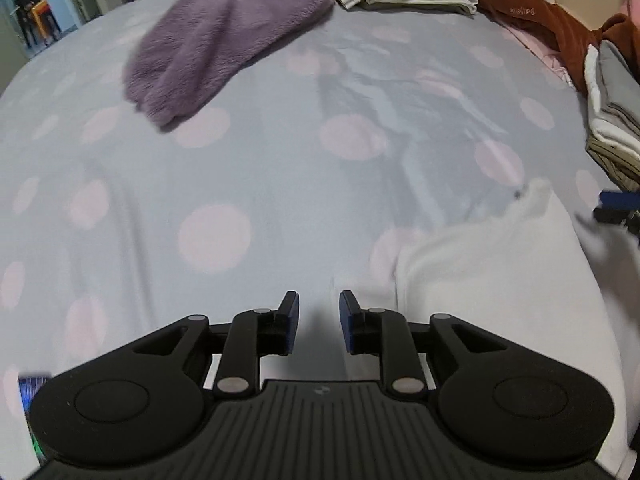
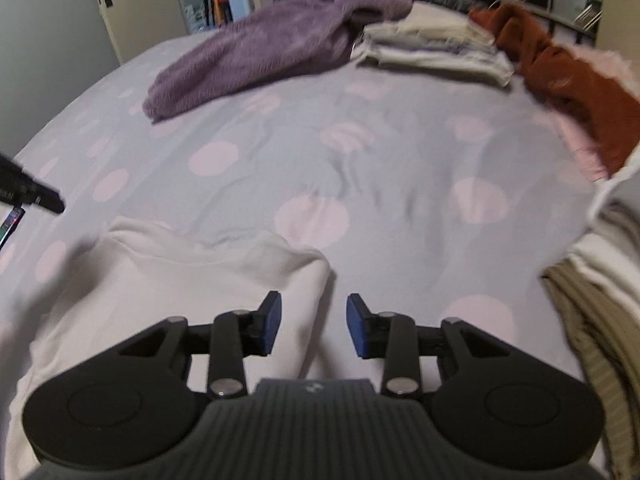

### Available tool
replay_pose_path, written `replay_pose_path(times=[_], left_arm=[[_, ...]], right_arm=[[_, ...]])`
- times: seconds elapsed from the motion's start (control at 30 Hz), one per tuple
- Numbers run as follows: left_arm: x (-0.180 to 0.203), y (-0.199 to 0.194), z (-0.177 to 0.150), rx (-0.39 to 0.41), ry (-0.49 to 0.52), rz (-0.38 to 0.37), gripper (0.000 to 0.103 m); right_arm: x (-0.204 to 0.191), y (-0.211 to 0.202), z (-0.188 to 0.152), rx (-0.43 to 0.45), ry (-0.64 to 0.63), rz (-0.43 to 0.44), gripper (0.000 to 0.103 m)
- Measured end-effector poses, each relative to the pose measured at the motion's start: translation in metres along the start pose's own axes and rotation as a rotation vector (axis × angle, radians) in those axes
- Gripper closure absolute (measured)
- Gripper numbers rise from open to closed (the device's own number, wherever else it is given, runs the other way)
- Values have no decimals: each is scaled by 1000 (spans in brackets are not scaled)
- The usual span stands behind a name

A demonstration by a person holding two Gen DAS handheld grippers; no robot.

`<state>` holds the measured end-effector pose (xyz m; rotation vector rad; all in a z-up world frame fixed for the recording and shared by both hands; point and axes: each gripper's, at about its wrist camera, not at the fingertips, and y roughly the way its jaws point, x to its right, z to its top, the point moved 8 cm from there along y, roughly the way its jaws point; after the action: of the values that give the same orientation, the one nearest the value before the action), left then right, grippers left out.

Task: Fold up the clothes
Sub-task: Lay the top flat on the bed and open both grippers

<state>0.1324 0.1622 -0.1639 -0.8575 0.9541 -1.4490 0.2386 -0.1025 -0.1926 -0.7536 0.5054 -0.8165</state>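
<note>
1. Where the spotted sheet [image 2: 312,152] runs nearest, a white garment [image 2: 168,276] lies rumpled and plain, its far edge wavy.
2. Left gripper [image 1: 319,322] hovers at the garment's left edge, fingers apart, empty.
3. Right gripper [image 2: 313,324] hovers over its right edge, likewise parted.
4. Far right, the rust garment [image 1: 532,16] bears small lettering, unreadable.

A white garment [image 2: 160,280] lies rumpled and partly flattened on the polka-dot bedsheet [image 2: 312,168], near its front edge, well apart from the purple fleece [image 2: 260,52] at the sheet's far side.
</note>
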Motion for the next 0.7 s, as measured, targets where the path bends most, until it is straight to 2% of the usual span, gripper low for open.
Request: replay_pose_path(times=[0.07, 0.13, 0.17, 0.23, 0.37, 0.47, 0.53, 0.6, 0.63, 0.7], left_arm=[[11, -15, -36, -2, -7, -48, 79], [23, -24, -72, -25, -15, -90, 70], [27, -26, -91, -51, -35, -108, 62], [36, -31, -131, -105, -79, -144, 60], [48, -43, -196, -216, -228, -182, 60], [65, -64, -222, -215, -304, -253, 58], [83, -77, -236, -219, -262, -273, 56], [104, -83, -247, -214, -160, -266, 56], [114, -85, -252, -211, -106, -261, 56], [125, -86, -254, -212, -63, -248, 56]], right_arm=[[-11, -21, -6, 3, -3, 19, 61], [-29, -43, -22, -32, -39, 58, 51], [-38, -52, -32, -54, -59, 76, 51], [-54, -66, -56, -111, -87, 91, 51], [-72, -89, -108, -229, -92, 92, 51], [-89, -109, -144, -273, -177, 120, 50], [-104, -122, -163, -285, -291, 132, 49], [-118, -134, -178, -289, -391, 144, 48], [-124, -139, -183, -286, -426, 150, 48], [-134, -146, -191, -283, -478, 163, 48]])
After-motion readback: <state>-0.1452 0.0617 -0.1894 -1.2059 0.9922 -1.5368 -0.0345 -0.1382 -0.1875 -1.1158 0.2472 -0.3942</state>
